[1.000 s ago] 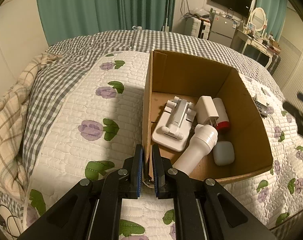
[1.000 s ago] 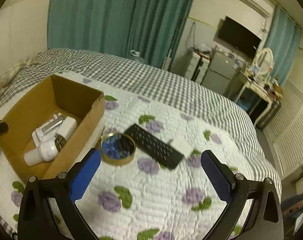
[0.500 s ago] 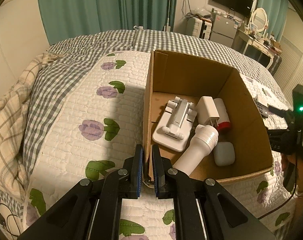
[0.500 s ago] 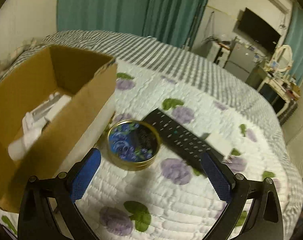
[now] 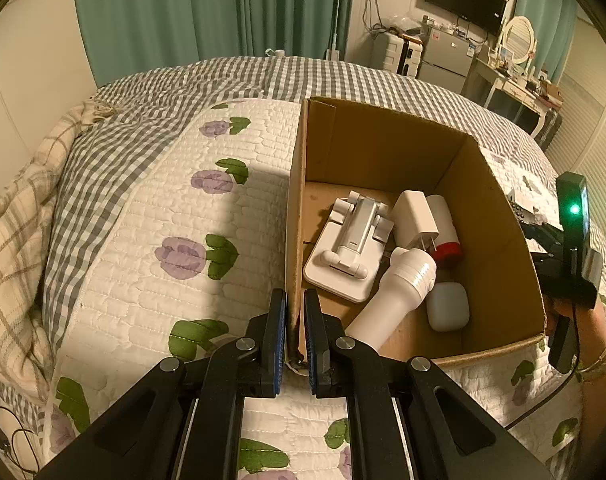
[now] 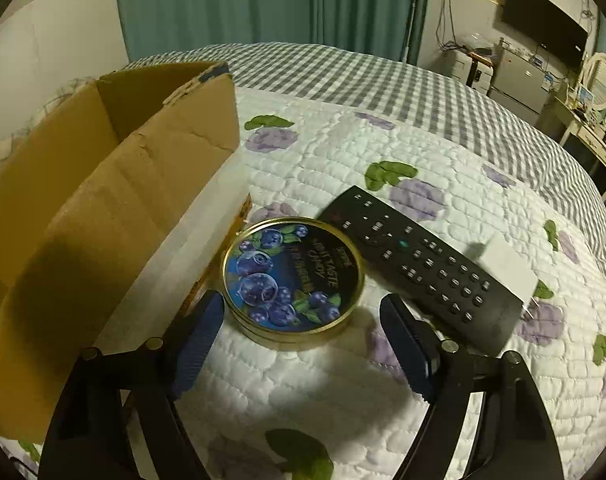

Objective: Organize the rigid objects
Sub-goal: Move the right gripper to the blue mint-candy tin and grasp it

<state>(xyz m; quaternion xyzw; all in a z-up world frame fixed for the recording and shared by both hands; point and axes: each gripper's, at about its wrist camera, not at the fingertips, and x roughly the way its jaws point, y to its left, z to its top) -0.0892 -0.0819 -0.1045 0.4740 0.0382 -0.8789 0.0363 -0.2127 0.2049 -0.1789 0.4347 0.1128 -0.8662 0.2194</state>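
Observation:
A cardboard box (image 5: pixel 499 240) sits on the quilted bed. Inside lie a white phone stand (image 5: pixel 349 244), a white charger (image 5: pixel 415 218), a white and red bottle (image 5: pixel 445 228), a white cylinder (image 5: pixel 391 300) and a white earbud case (image 5: pixel 447 307). My left gripper (image 5: pixel 294 322) is shut on the box's near left wall. My right gripper (image 6: pixel 303 332) is open just in front of a round blueberry candy tin (image 6: pixel 293 276), which lies beside the box (image 6: pixel 103 208). A black remote (image 6: pixel 419 256) and a white adapter (image 6: pixel 507 266) lie right of the tin.
The bed carries a floral quilt (image 5: pixel 175 248) and a grey checked blanket (image 5: pixel 239 76). A plaid blanket (image 5: pixel 11 216) is bunched at the left edge. Green curtains, a TV and a dresser stand behind the bed. The right gripper's body (image 5: pixel 571 256) shows right of the box.
My right gripper has come down and forward toward the candy tin, which now sits just beyond its open fingers. My left gripper has held still on the box wall.

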